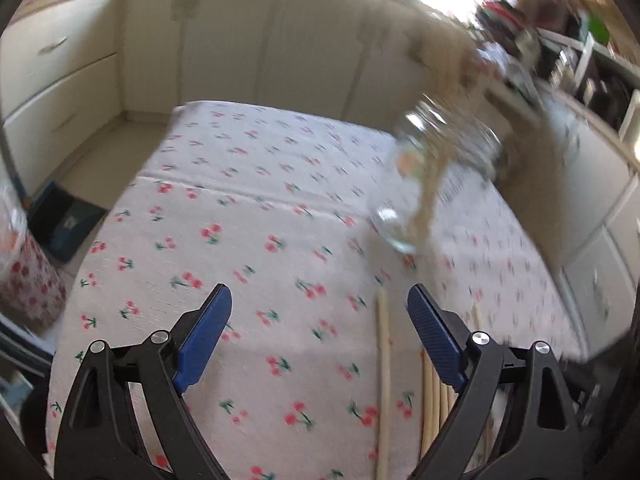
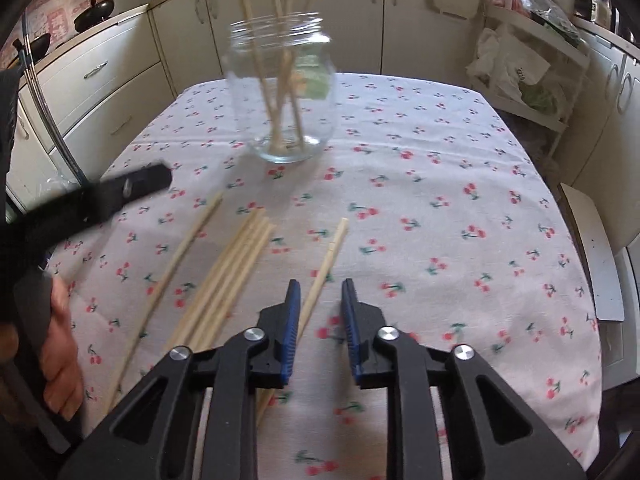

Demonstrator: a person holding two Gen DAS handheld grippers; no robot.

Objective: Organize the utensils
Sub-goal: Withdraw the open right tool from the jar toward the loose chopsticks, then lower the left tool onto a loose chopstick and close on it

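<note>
1. My left claw (image 1: 320,312) hangs above the cherry-print tablecloth (image 1: 240,208), its blue pads spread wide with nothing between them.
2. My right claw (image 2: 320,300) is parted by a narrower gap, also gripping nothing; a pair of chopsticks (image 2: 326,256) lies on the cloth and runs under its left finger, where the lower length is hidden.
3. The glass jar (image 2: 282,92) stands upright toward the far side of the table with several chopsticks leaning inside it; their tops are cut off by the frame edge in the right wrist view.
4. In the left wrist view the same jar (image 1: 436,176) is smeared by motion blur, and the sticks inside it read only as a pale streak.
5. A bundle of loose chopsticks (image 2: 232,276) lies on the cloth left of my right claw, with a single chopstick (image 2: 176,264) lying apart, further left; their near ends vanish behind the claw's black frame.
6. The left gripper's dark body (image 2: 120,192), blurred, crosses the left edge of the right wrist view, with my hand (image 2: 60,352) partly visible below it.
7. Cream kitchen cabinets (image 2: 100,76) ring the table; a cluttered rack (image 2: 532,68) at the right holds white bags whose contents I cannot make out.
</note>
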